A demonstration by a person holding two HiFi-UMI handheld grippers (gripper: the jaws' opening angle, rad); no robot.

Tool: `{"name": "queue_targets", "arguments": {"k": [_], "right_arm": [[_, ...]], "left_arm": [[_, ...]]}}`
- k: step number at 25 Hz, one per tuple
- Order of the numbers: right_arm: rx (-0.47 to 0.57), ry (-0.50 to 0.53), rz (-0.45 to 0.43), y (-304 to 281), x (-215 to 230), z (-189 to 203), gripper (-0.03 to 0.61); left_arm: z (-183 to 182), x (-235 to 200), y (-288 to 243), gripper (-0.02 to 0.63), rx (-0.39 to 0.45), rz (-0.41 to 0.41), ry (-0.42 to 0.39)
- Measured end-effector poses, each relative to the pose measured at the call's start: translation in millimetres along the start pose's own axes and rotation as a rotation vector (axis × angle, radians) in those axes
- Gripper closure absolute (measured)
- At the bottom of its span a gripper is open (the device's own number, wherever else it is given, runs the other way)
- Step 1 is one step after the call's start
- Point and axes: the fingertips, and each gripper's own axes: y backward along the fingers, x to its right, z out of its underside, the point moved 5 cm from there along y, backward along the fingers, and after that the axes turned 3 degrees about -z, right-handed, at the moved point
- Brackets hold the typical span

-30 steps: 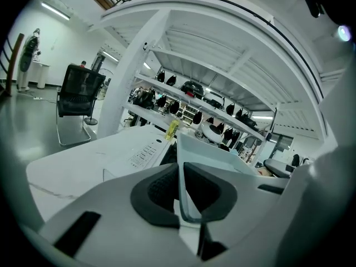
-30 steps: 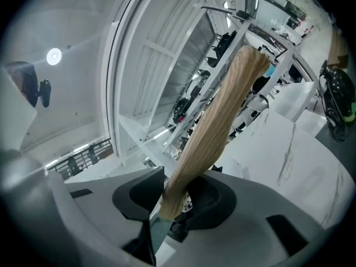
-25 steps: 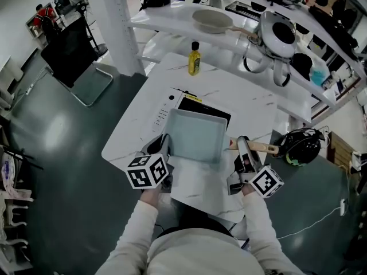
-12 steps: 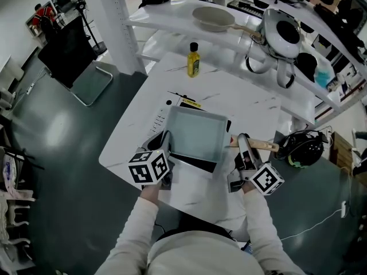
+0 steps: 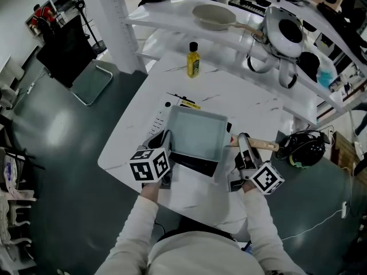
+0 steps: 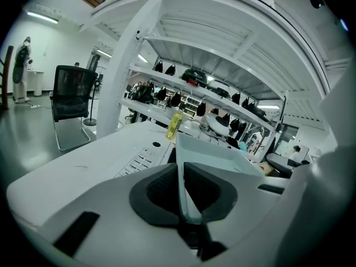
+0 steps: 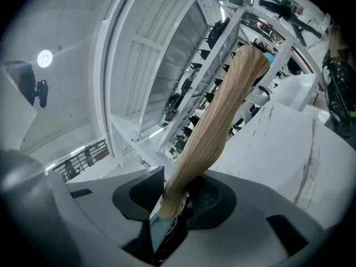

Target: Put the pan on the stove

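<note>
While a person grips it from both sides, the square pale-blue pan (image 5: 195,133) is over the black stove (image 5: 198,166) on a white marbled table (image 5: 252,99), per head view. Left gripper (image 5: 165,145) is at the pan's L edge. Its jaws are pinched on the thin side wall, one pad inside & one outside, and left gripper view shows the wall running straight out from betw. the pads. Right gripper (image 5: 242,145) is at the pan's R side, jaws clamped on the wooden handle (image 5: 262,146) close to where it meets the pan. Handle's free end sticks out toward the table's R edge. Pan covers most of the stove: a black strip shows on the near side, white control panel (image 5: 159,118) at L. Whether the pan's base touches the cooktop can't be told. Yellow bottle (image 5: 193,60) stands near the table's far edge, well apart.
</note>
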Motion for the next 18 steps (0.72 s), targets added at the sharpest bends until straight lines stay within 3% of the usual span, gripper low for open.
{"name": "queue_targets", "arguments": {"k": [18], "right_arm": [[0.002, -0.07, -0.014, -3.8, 10.5, 6.7, 0.439]], "left_arm": [[6.9, -0.1, -6.8, 0.574, -0.012, -0.019, -0.028]]}}
